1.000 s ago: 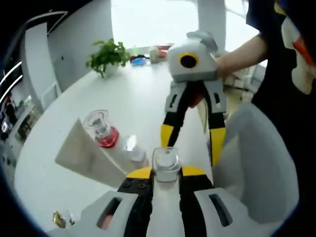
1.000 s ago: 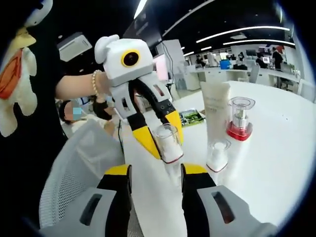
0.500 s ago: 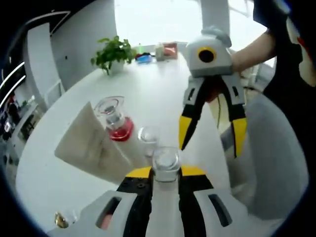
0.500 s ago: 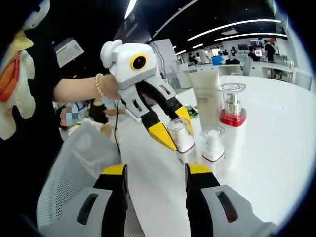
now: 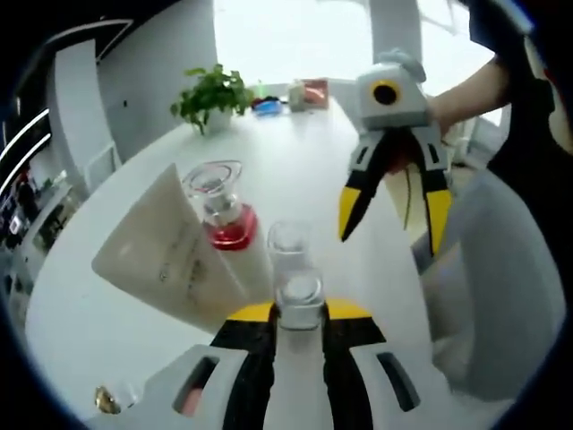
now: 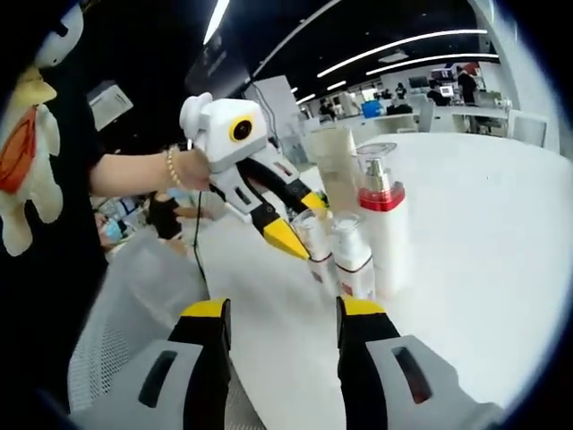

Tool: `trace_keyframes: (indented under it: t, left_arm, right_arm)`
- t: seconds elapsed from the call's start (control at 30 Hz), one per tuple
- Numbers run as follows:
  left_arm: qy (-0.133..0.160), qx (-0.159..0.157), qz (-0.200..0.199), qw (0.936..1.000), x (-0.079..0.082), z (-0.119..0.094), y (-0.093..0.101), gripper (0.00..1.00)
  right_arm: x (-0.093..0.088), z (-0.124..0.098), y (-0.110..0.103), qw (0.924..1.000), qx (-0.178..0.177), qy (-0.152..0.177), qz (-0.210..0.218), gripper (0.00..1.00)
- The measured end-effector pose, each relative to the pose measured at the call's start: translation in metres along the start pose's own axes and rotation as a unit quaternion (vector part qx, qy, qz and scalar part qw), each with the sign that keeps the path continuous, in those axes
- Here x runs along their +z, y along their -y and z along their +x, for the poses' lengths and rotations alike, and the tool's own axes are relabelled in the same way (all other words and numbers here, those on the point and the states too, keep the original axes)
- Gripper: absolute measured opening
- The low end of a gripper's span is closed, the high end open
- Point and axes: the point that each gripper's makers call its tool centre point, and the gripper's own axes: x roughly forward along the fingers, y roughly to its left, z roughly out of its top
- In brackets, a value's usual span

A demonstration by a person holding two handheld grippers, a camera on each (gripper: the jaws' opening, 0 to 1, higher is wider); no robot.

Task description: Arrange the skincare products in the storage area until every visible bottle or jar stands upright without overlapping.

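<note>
We are setting a small bottle (image 5: 299, 300) upright: left tongs (image 5: 300, 313) grip it; right tongs (image 6: 280, 313) gape empty. Next, release.

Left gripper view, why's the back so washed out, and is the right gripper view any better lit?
Left gripper view: the window behind the plant is blown out to white, and the white table glares. Right gripper view: a dark ceiling with bright strip lights, and the red-collared pump bottle is evenly lit. Both views bend straight lines near the edges.
</note>
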Motion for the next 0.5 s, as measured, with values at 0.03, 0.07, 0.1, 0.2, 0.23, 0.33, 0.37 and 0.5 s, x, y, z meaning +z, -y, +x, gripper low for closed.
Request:
trace_keyframes:
  t: [0.03,0.07,0.1,0.2,0.23,0.33,0.37,0.5]
  left_arm:
    - [0.004,0.0,-0.002,1.0,0.0007,0.0005,-0.0008,0.2]
    - [0.007,0.0,-0.004,1.0,0.0017,0.0013,0.0001,0.2]
    - [0.01,0.0,-0.006,0.9999,0.0023,0.0017,0.0,0.19]
    - [0.021,0.0,-0.015,0.9997,0.0034,0.003,-0.0017,0.18]
    - [0.025,-0.001,-0.016,0.9996,0.0028,0.0032,-0.0025,0.18]
    - [0.033,-0.005,-0.031,0.999,0.0011,0.0029,-0.0023,0.18]
    - [0.034,-0.005,-0.034,0.9988,0.0002,0.0022,-0.0031,0.18]
    - [0.039,-0.011,-0.046,0.9981,-0.0048,0.0001,-0.0041,0.17]
  right_arm:
    - [-0.0004,-0.0005,0.0009,1.0,-0.002,0.0,0.001,0.47]
    - [-0.0007,-0.0008,0.0013,1.0,-0.003,0.0,0.002,0.47]
    - [-0.0008,-0.001,0.0017,1.0,-0.003,0.0,0.003,0.47]
    - [-0.0014,-0.001,0.0022,1.0,-0.005,0.0,0.005,0.47]
    - [-0.0015,-0.0007,0.002,1.0,-0.006,0.0,0.006,0.47]
    - [-0.0021,0.0,0.002,1.0,-0.005,0.0,0.007,0.48]
    - [-0.0022,0.0003,0.002,1.0,-0.005,0.0,0.007,0.48]
    - [-0.0025,0.0019,0.0026,0.9999,-0.003,0.0,0.011,0.48]
